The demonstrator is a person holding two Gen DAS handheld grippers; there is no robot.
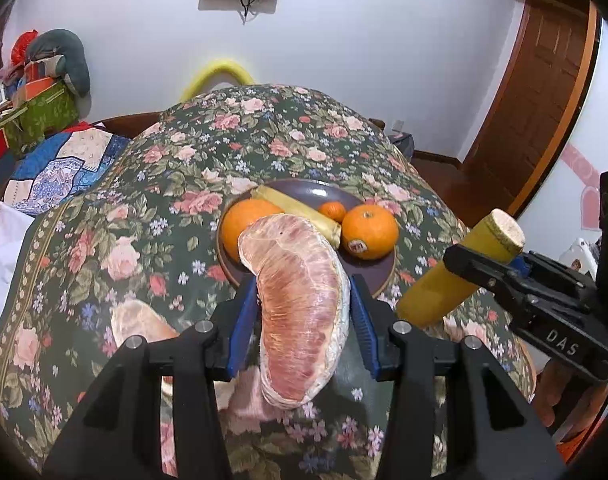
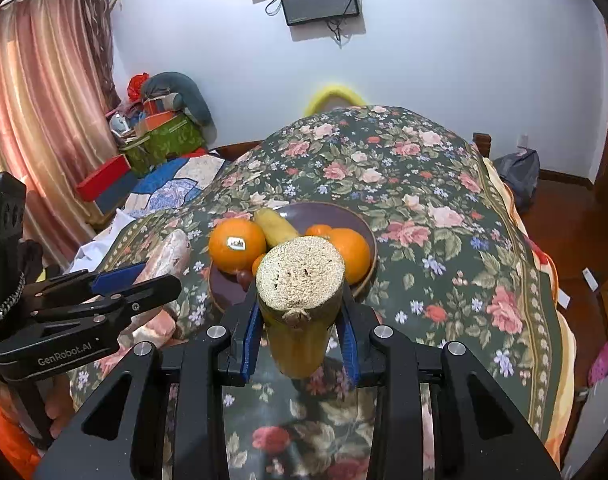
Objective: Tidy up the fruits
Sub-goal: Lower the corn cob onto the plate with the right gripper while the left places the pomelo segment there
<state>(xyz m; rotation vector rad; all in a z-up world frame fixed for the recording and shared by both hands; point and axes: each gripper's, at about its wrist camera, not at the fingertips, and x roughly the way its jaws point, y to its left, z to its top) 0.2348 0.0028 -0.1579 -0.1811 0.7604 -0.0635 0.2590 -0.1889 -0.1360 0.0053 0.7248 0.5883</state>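
Note:
My left gripper (image 1: pixel 304 304) is shut on a peeled pink pomelo segment (image 1: pixel 304 312) and holds it just in front of the dark plate (image 1: pixel 379 276). The plate holds two oranges (image 1: pixel 369 231), a small mandarin (image 1: pixel 331 211) and a yellow cut stalk piece (image 1: pixel 300 210). My right gripper (image 2: pixel 302 328) is shut on another yellow stalk piece (image 2: pixel 300 300), its cut end facing the camera, near the plate's (image 2: pixel 359 220) front rim. It also shows in the left wrist view (image 1: pixel 459 268). A second pomelo segment (image 1: pixel 138 322) lies on the cloth at the left.
The table is covered by a floral cloth (image 2: pixel 423 208). Boxes and bags (image 2: pixel 160 136) are piled on a bed at the back left. A wooden door (image 1: pixel 539 92) stands at the right. A dark bag (image 2: pixel 517 172) sits on the floor.

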